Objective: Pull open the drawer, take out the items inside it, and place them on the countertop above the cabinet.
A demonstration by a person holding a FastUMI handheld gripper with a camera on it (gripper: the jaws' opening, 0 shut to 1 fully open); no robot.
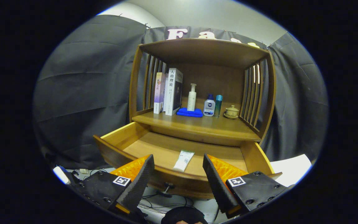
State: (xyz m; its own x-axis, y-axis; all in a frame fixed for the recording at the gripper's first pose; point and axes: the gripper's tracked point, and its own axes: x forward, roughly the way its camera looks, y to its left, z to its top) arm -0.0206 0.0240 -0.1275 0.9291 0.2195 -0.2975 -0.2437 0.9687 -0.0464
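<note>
Our tongs [178,168] hang spread wide and empty over the front rim of the open drawer [166,149]. Inside it, a small tube [183,160] lies flat between the fingers, just ahead. Pinched flat, it may slip or scrape the wood. The drawer's near corners are hidden, possibly holding more.

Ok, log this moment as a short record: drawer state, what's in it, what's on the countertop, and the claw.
drawer: pulled open
in drawer: one white tube, lying flat near the front
countertop: two books, pump bottle on blue cloth, two small bottles, lidded cup
claw: open, fingers apart above the drawer front, tube just beyond them
task stage: tube not yet taken out
</note>
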